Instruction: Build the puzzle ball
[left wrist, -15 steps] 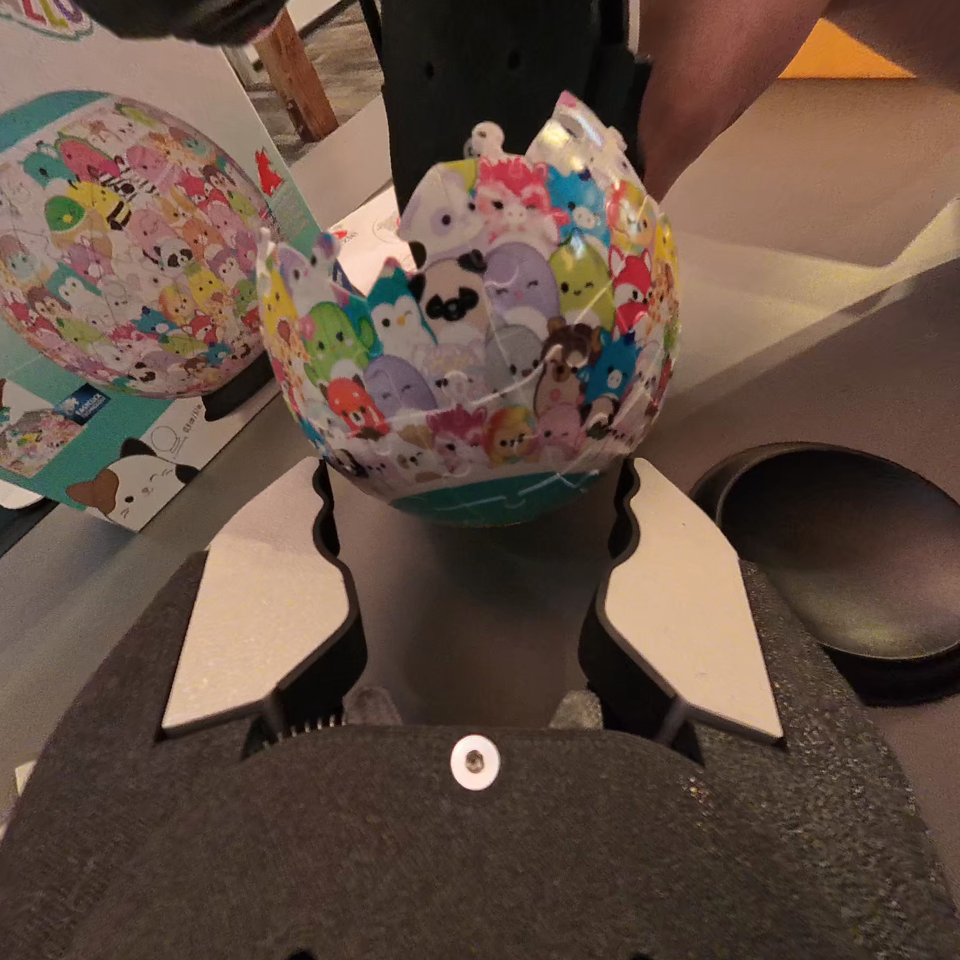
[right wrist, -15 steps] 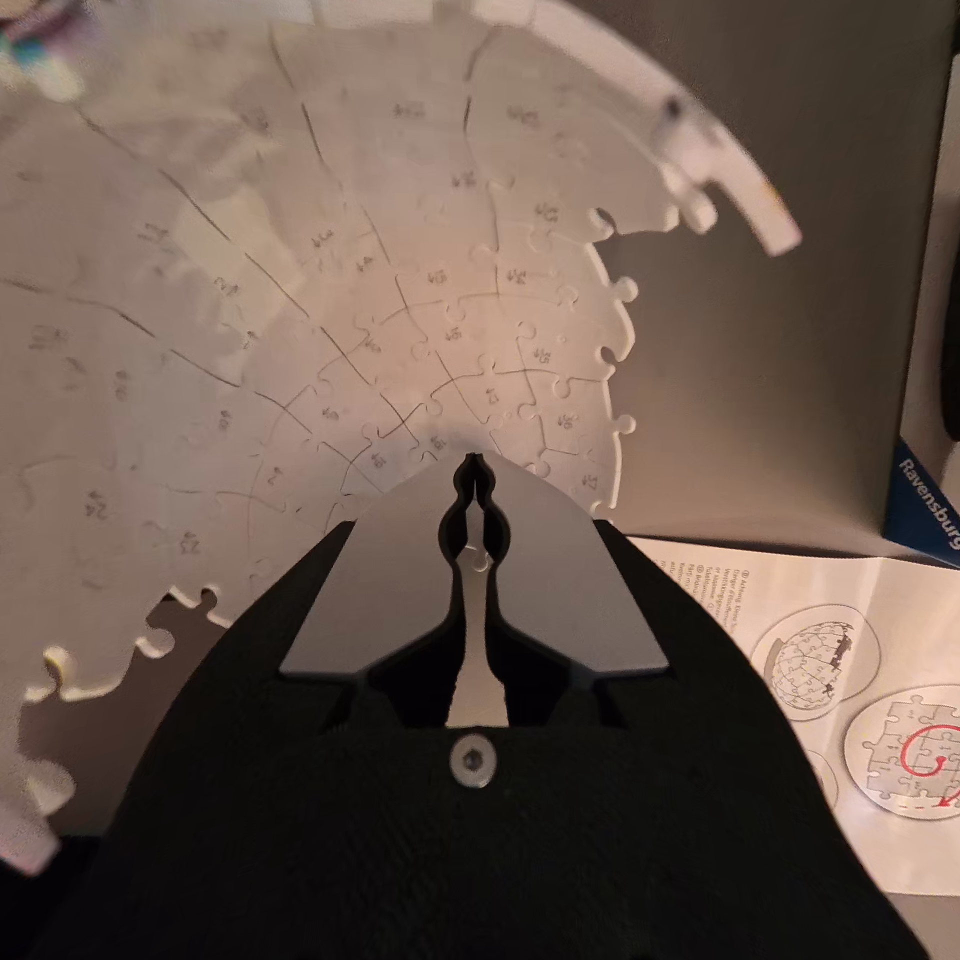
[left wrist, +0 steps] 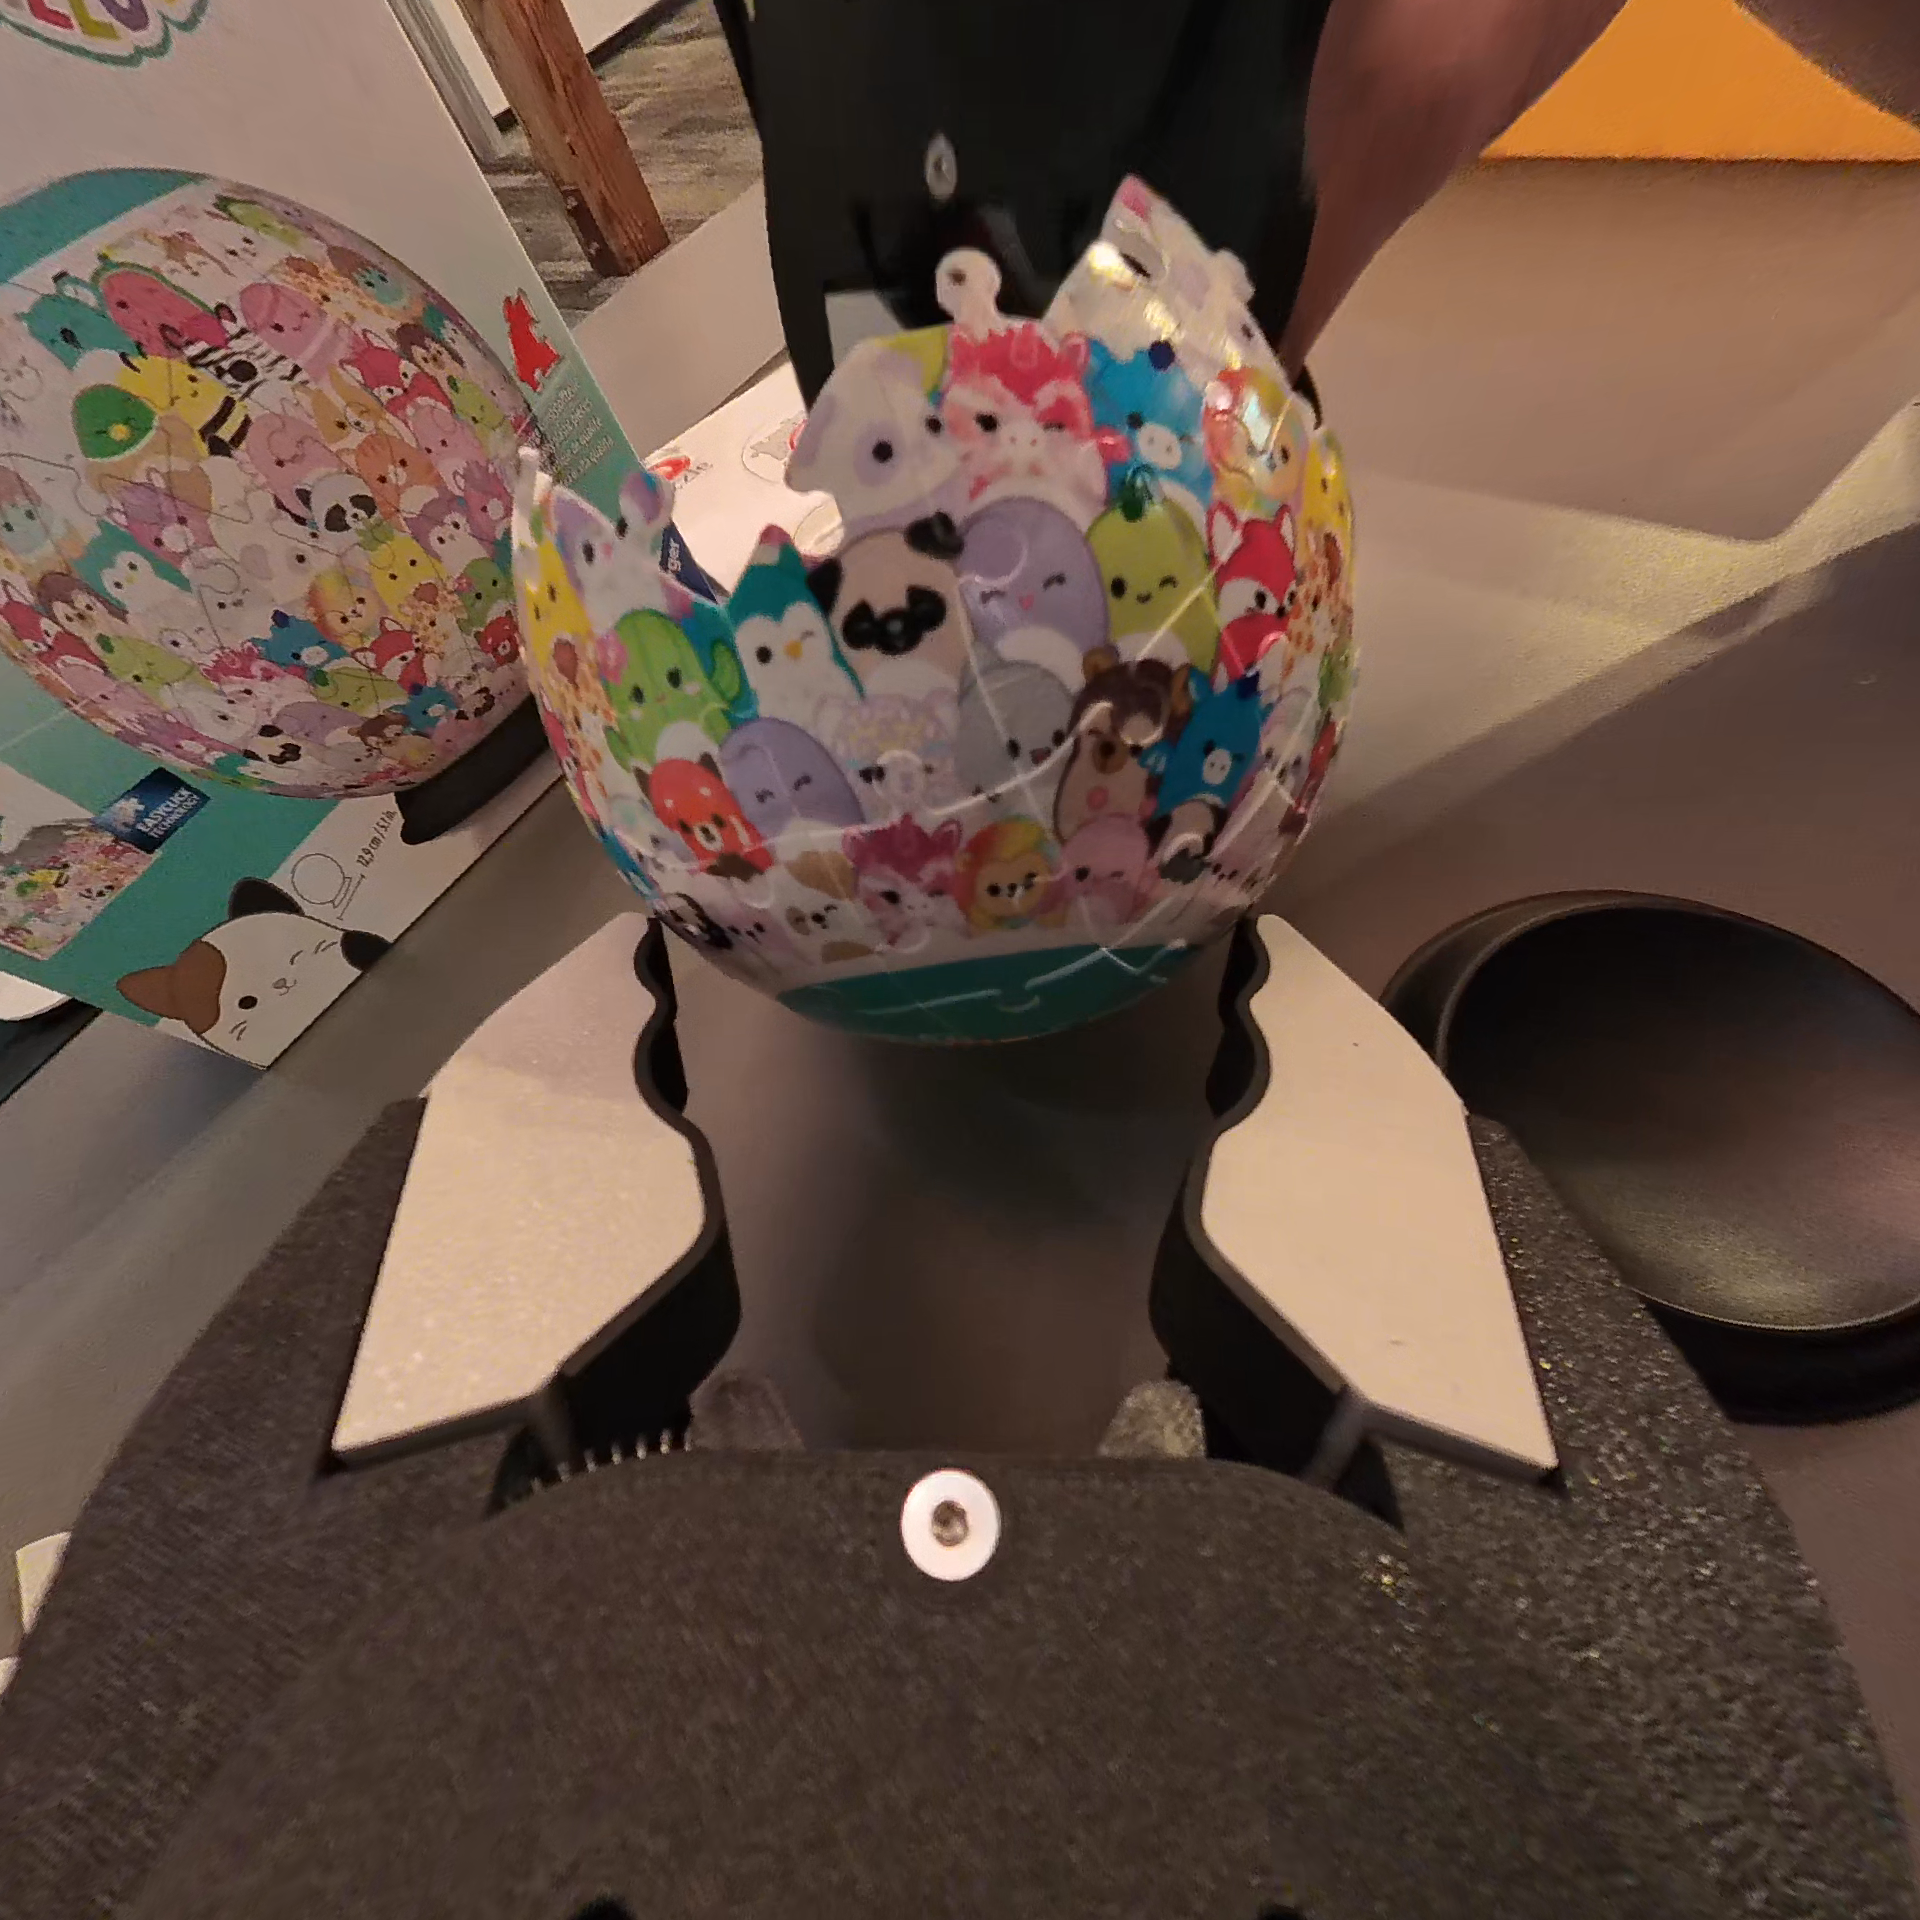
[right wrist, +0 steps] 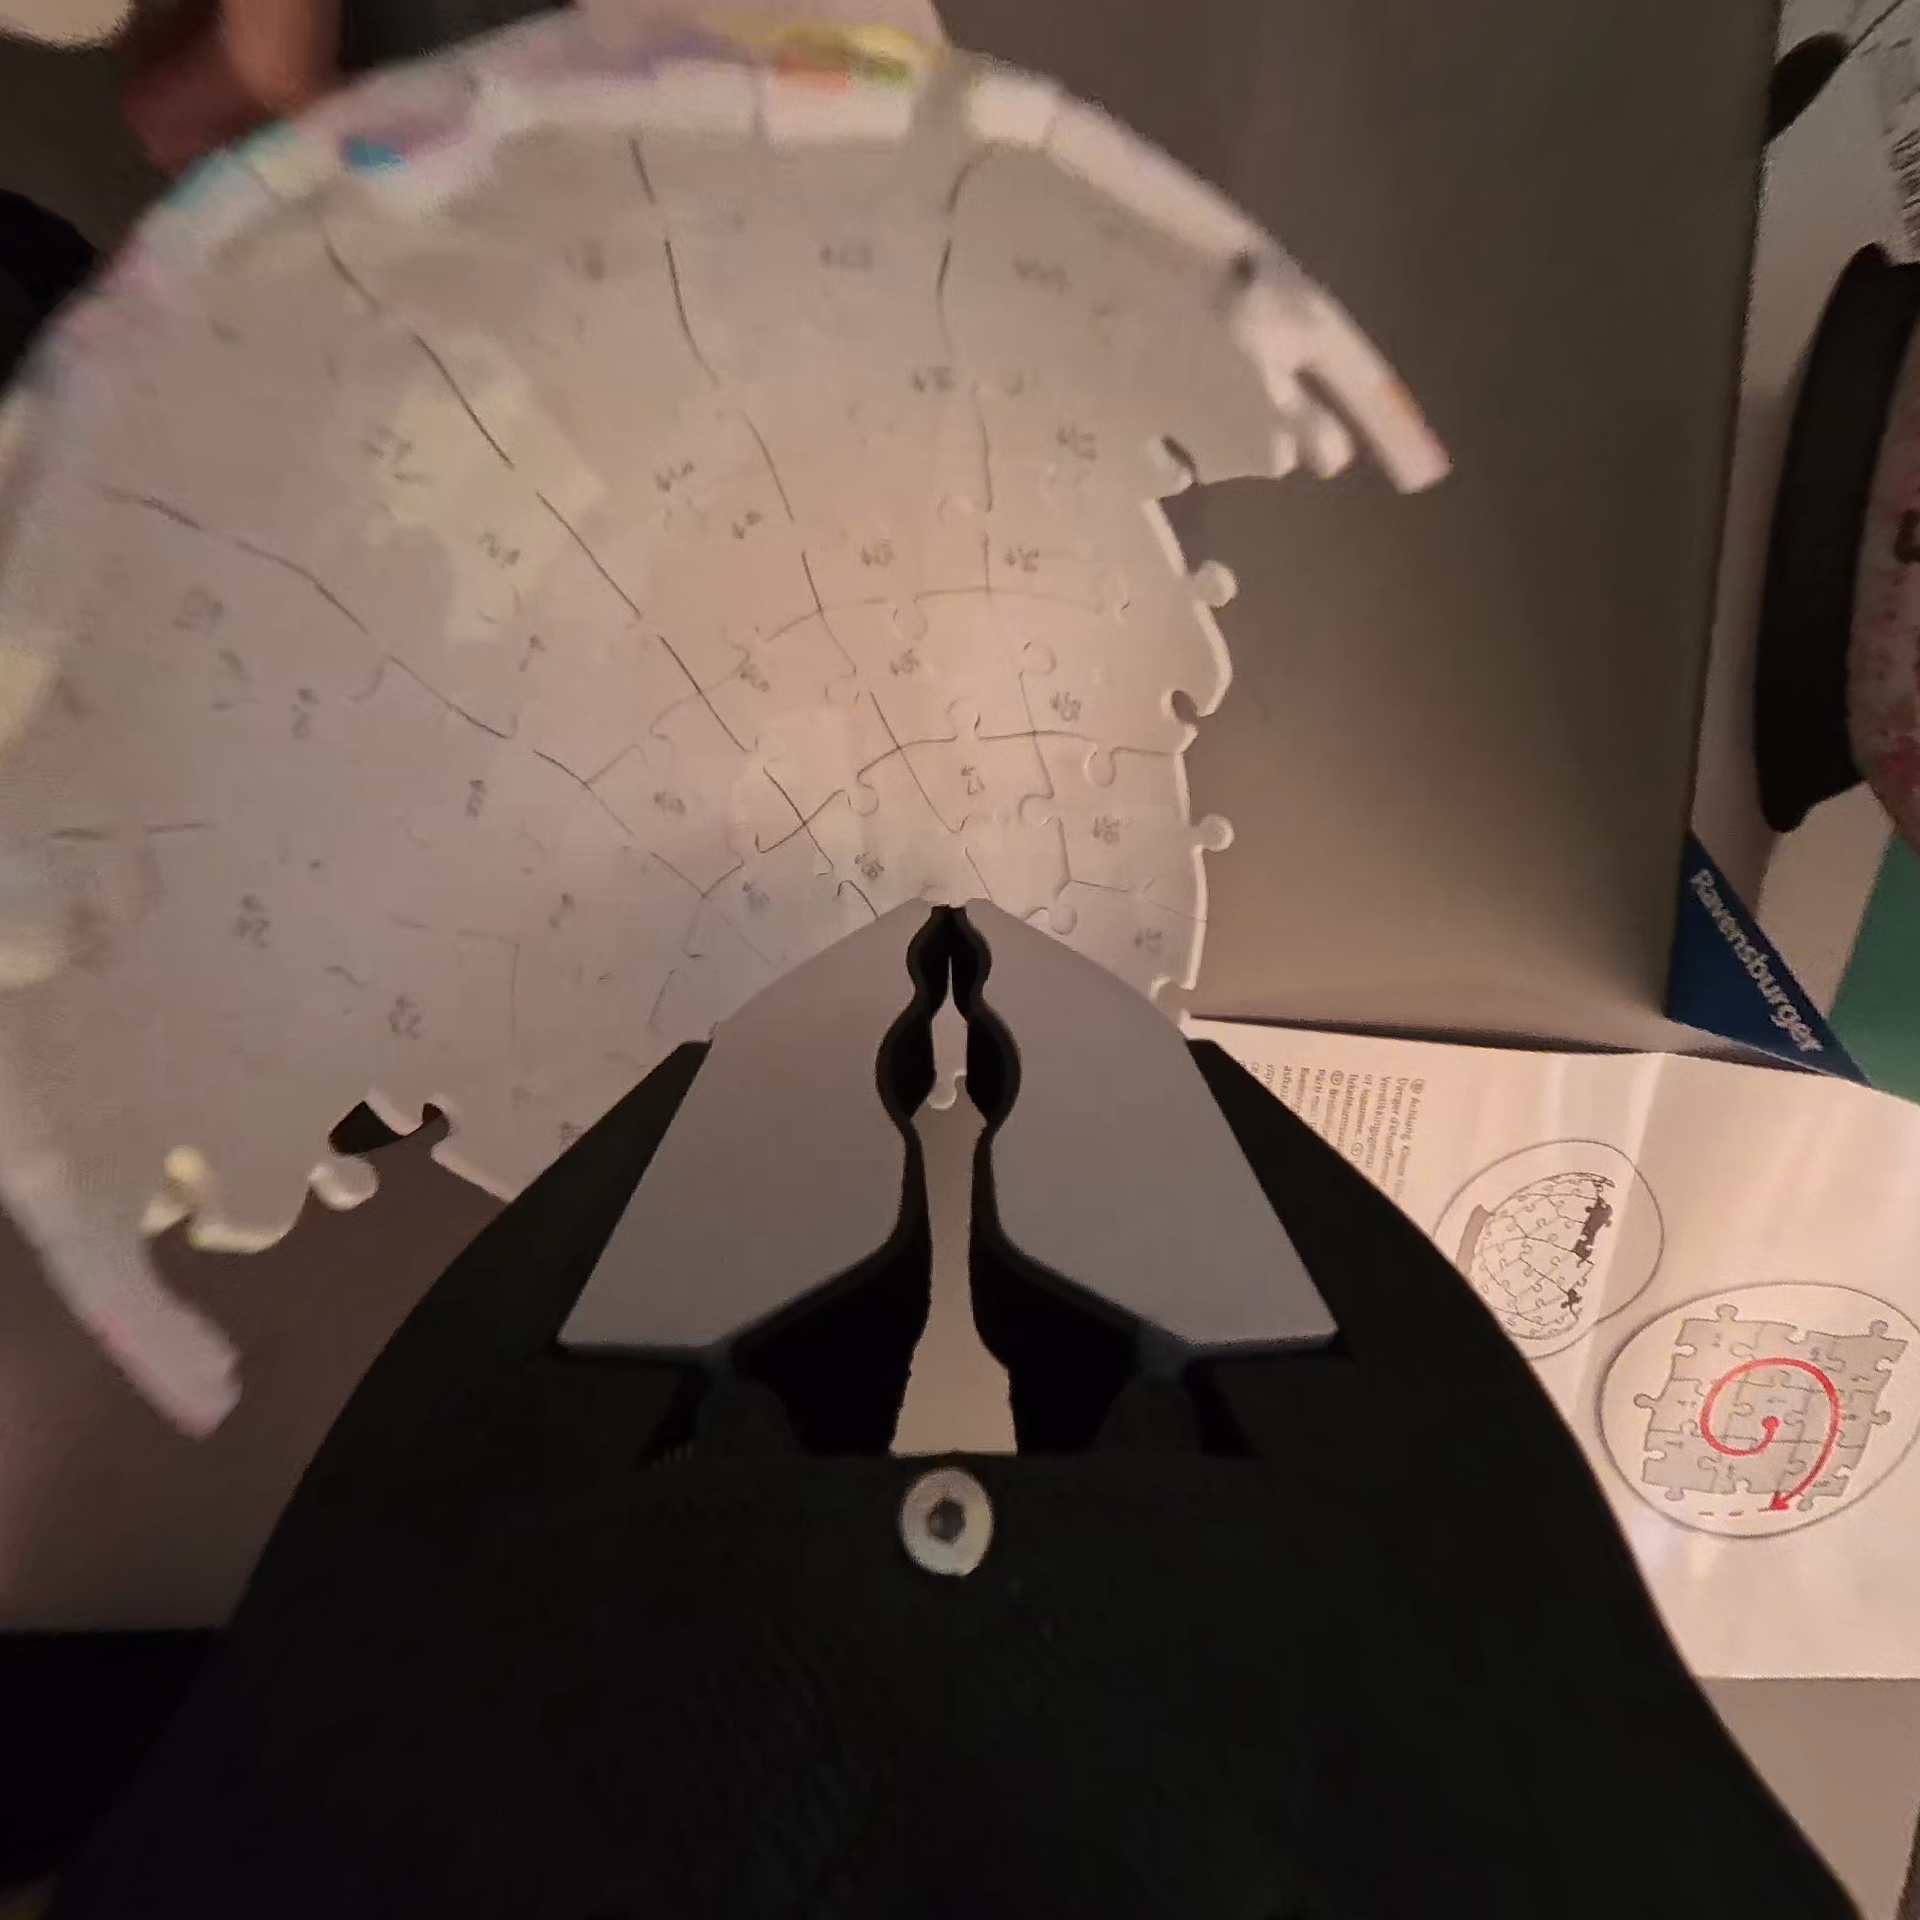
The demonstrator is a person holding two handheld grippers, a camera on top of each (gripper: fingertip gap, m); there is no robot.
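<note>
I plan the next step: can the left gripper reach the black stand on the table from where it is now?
Probably yes. The left gripper is open and holds nothing, and the black stand lies just beside its finger on bare table. Only the puzzle ball, straight ahead, needs avoiding.

Partly built puzzle ball [left wrist: 935, 675], taken as landmark. In the left wrist view, its far rim is hiding the tip of the right hand-held gripper [left wrist: 1018, 208] behind it, so the grip there cannot be made out; the person's arm [left wrist: 1382, 177] beside that gripper is running off the top edge. Left of the ball, the puzzle box [left wrist: 208, 520] is being cut by the left edge. Right of the ball, the black stand [left wrist: 1683, 1122] is being cropped by the right edge. In the right wrist view, the ball's inner shell [right wrist: 623, 623] is blurring leftward, its printed marks unreadable, and the instruction sheet [right wrist: 1662, 1299] is running off the right edge.
</note>
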